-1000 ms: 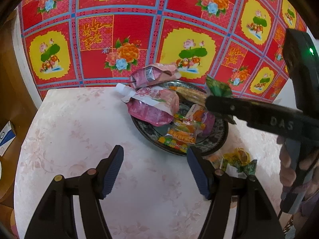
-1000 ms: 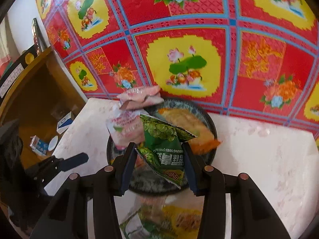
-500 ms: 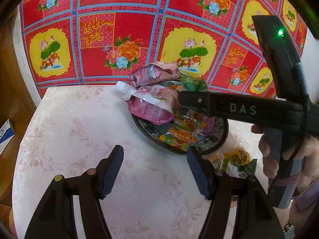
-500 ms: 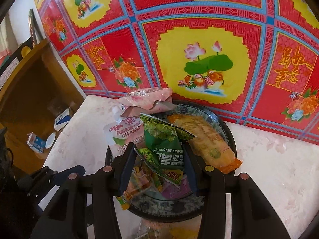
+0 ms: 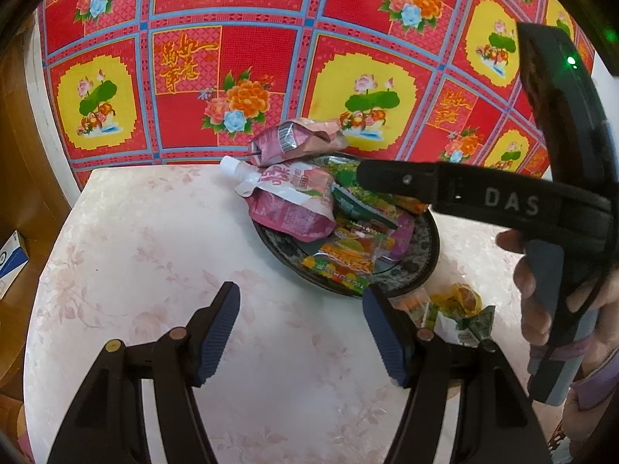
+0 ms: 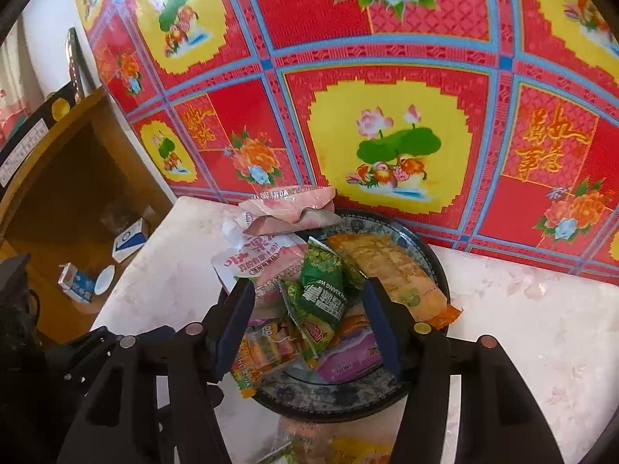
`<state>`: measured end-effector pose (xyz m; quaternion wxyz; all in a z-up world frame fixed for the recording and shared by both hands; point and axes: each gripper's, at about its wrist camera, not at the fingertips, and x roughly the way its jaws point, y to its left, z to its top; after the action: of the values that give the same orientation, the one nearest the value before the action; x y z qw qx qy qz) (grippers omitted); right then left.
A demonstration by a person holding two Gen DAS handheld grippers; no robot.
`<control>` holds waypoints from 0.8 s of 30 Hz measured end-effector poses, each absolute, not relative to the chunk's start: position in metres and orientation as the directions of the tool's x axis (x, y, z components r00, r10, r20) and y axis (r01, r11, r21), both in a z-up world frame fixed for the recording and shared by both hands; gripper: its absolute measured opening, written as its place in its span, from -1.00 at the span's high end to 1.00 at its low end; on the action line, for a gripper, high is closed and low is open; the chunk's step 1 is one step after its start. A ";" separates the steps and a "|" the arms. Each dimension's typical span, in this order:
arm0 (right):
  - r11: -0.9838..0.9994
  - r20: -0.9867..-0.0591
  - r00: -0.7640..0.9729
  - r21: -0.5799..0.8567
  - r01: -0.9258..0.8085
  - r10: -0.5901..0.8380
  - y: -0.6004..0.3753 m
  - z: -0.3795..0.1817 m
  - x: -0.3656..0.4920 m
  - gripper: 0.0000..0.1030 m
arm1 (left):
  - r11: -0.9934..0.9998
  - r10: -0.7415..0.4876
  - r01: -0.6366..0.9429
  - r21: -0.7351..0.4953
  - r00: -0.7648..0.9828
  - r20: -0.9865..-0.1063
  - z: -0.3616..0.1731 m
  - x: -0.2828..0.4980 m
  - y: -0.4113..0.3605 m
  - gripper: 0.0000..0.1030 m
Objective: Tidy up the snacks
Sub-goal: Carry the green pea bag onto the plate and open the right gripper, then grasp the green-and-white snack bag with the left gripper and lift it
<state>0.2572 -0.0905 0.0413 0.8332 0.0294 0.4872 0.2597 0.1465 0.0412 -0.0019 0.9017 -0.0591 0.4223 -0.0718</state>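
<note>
Your right gripper (image 6: 309, 315) hangs over the plate (image 6: 435, 261) with its jaws spread and nothing held. The green packet (image 6: 323, 290) lies loose between them on the pile. Lift straight up to clear it, so a pad doesn't snag the wrapper. Your left gripper (image 5: 301, 328) is wide open and empty over bare table (image 5: 154, 239). More loose snacks (image 5: 456, 315) wait just past its right finger; take those next.

My right claw (image 5: 371, 178) hides part of the plate (image 5: 429, 266); the yellow packet (image 6: 348, 452) on the worktop (image 6: 541, 328) is cut off by the frame's bottom edge.
</note>
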 end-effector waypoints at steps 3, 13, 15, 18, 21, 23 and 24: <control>0.864 -0.790 0.397 0.311 -0.396 0.467 -0.095 0.047 0.252 -0.16 | 0.982 -0.182 0.081 -0.169 0.634 -0.751 0.001 0.144 0.040 -0.35; 0.861 -0.781 0.398 0.337 -0.380 0.481 -0.118 0.059 0.220 -0.16 | 0.981 -0.192 0.098 -0.169 0.635 -0.748 0.010 0.136 0.032 -0.35; 0.860 -0.780 0.394 0.346 -0.375 0.485 -0.122 0.061 0.213 -0.16 | 0.980 -0.196 0.102 -0.170 0.634 -0.748 0.011 0.135 0.030 -0.35; 0.865 -0.783 0.397 0.345 -0.365 0.480 -0.131 0.063 0.201 -0.16 | 0.979 -0.200 0.109 -0.170 0.635 -0.746 0.014 0.131 0.027 -0.35; 0.870 -0.788 0.395 0.345 -0.353 0.472 -0.136 0.062 0.192 -0.16 | 0.979 -0.205 0.117 -0.169 0.636 -0.744 0.015 0.129 0.025 -0.35; 0.874 -0.792 0.395 0.342 -0.345 0.466 -0.141 0.061 0.186 -0.16 | 0.978 -0.210 0.123 -0.171 0.634 -0.744 0.016 0.126 0.022 -0.35; 0.877 -0.795 0.394 0.341 -0.339 0.461 -0.144 0.061 0.182 -0.16 | 0.977 -0.213 0.125 -0.173 0.633 -0.744 0.017 0.125 0.022 -0.35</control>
<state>0.1820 -0.1435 0.0606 0.8326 0.0618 0.4952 0.2404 0.1255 0.0217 0.0166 0.9021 -0.0524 0.4181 -0.0936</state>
